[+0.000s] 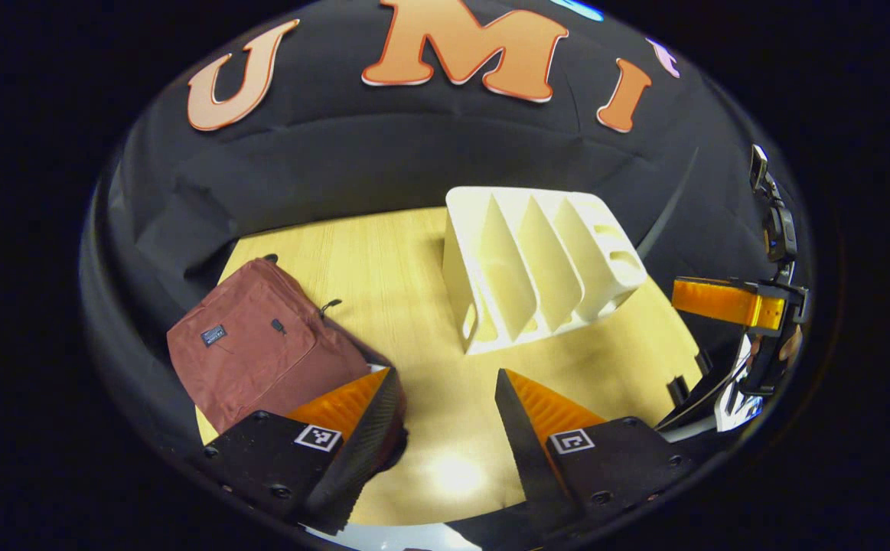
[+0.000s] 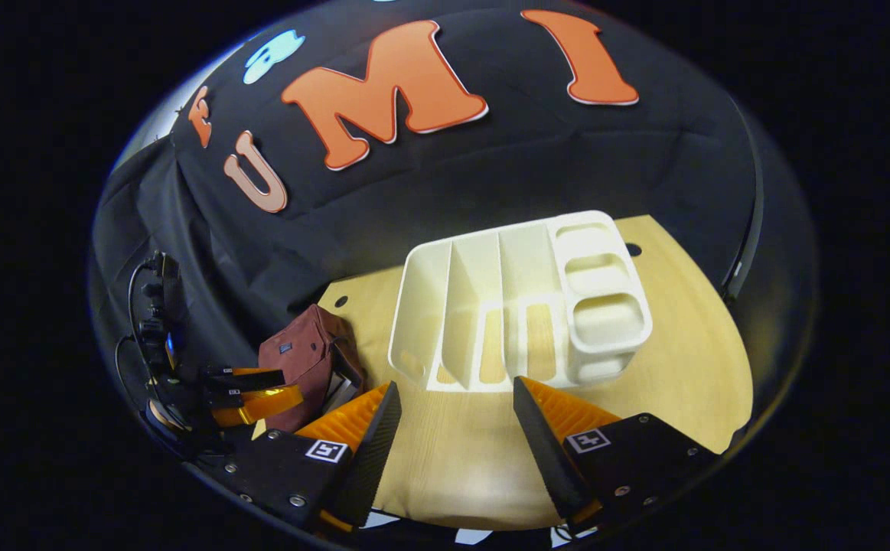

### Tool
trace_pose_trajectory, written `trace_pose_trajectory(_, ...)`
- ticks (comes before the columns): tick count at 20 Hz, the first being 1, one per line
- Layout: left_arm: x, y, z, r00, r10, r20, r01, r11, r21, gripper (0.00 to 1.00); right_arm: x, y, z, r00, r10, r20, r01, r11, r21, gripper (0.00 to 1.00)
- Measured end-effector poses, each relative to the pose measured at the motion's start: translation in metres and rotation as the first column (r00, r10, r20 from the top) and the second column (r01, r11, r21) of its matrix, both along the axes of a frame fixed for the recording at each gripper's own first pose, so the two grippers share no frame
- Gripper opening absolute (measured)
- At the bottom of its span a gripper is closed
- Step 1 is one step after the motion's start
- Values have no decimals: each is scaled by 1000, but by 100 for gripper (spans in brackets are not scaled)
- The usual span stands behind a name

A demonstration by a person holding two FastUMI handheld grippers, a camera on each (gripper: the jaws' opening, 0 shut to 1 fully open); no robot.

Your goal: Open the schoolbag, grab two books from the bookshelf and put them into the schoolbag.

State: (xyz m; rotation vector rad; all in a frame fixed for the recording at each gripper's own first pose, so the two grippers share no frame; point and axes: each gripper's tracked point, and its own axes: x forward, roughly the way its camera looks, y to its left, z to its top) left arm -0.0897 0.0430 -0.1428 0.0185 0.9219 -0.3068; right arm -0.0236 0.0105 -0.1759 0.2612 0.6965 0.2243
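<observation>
Both grippers are spread wide and hold nothing — the left gripper (image 1: 448,402) and right gripper (image 2: 456,409) hover above the table (image 1: 414,260). The dark red schoolbag (image 1: 261,352) lies left of the white bookshelf (image 1: 540,264), whose slots stand bare.

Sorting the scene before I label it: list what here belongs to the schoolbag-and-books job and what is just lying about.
Belongs to the job:
- schoolbag, dark red, lying on the table
- bookshelf, white; slots look empty, no books seen in it
- left gripper, open
- right gripper, open

Just there:
- wooden table
- black cloth wall
</observation>
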Motion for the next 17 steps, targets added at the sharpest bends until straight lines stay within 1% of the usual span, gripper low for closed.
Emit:
trace_pose_trajectory(1,3,-11,13,999,14,45,-14,1000,-3,84,3,-6,9,1000,0,31,1,1000,-7,88)
trace_pose_trajectory(3,10,-41,41,990,17,142,-15,1000,-18,87,6,-11,32,996,4,84,-5,1000,8,89)
trace_pose_trajectory(4,16,-55,56,980,11,198,-8,1000,-17,90,8,-14,42,994,6,113,-8,1000,21,93)
trace_pose_trajectory(5,21,-65,72,967,5,256,-2,1000,-9,92,9,-16,52,990,2,143,-7,999,34,93)
trace_pose_trajectory(7,33,-84,104,931,20,364,-14,1000,-20,93,13,-24,66,979,-34,200,25,999,43,94)
trace_pose_trajectory(8,39,-93,119,911,34,410,-22,999,-33,95,14,-29,72,972,-58,226,49,998,46,94)
trace_pose_trajectory(10,49,-95,134,867,57,495,-49,998,-30,96,5,-37,82,962,-113,250,102,993,58,94)
trace_pose_trajectory(12,54,-93,144,823,85,561,-80,996,-33,96,0,-44,88,948,-138,288,134,990,34,94)
trace_pose_trajectory(14,55,-97,159,785,113,609,-90,994,-69,95,1,-49,87,936,-139,322,157,987,-28,94)
trace_pose_trajectory(16,59,-99,172,747,125,653,-94,992,-82,95,-4,-43,94,930,-150,335,171,985,-33,94)
trace_pose_trajectory(17,59,-100,177,734,130,667,-100,992,-83,95,-5,-41,96,923,-162,348,184,983,-29,94)
